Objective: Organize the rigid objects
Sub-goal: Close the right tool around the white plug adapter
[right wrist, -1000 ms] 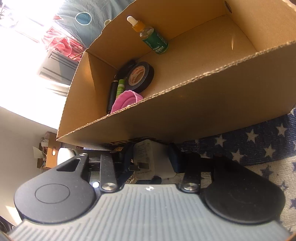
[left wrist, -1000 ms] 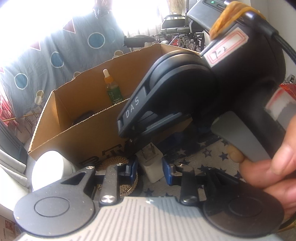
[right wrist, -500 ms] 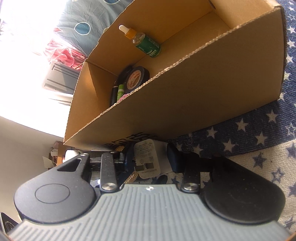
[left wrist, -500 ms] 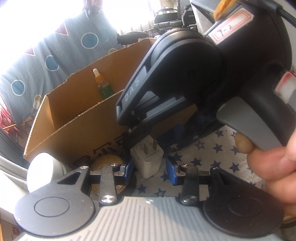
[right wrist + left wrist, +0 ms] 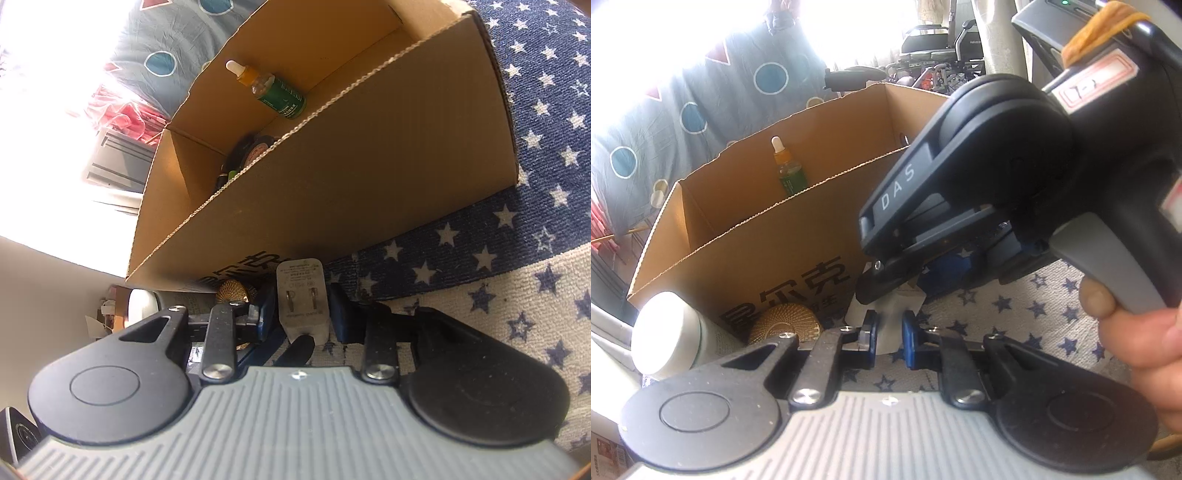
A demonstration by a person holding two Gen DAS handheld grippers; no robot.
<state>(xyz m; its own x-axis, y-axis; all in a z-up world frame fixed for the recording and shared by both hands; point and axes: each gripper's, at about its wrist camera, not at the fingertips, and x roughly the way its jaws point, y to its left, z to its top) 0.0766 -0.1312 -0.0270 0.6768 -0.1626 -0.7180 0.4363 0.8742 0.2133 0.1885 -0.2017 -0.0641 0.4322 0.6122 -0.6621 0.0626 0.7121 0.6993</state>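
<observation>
1. While the white two-pin plug adapter lies on the star-patterned blue and cream cloth, just outside the near wall of the open brown cardboard box, the right gripper has a blue pad at either side of it. The jaws stand apart with small gaps, so they look not yet clamped, and a lift from here would probably leave the adapter behind or tip it.

2. In the left view, the left gripper sits at 6 o'clock of the same adapter, its jaws parted and holding nothing. The black right tool body crowds in from 2 o'clock, so I judge the two tools could knock together if both close in.

3. Because the adapter's smooth sides face the pads and a dark fingertip lies under its near end, an off-centre squeeze could twist it out.

4. At 9 o'clock of the adapter stand a gold ribbed dome-shaped object and a white round-capped jar, both near the box wall. A wide swing could nudge either.

5. Should the adapter go up and over the corrugated rim at 12 o'clock, a low path would catch the edge. Inside, the green dropper bottle with a white teat and a black tape roll could be struck by a careless drop.
</observation>
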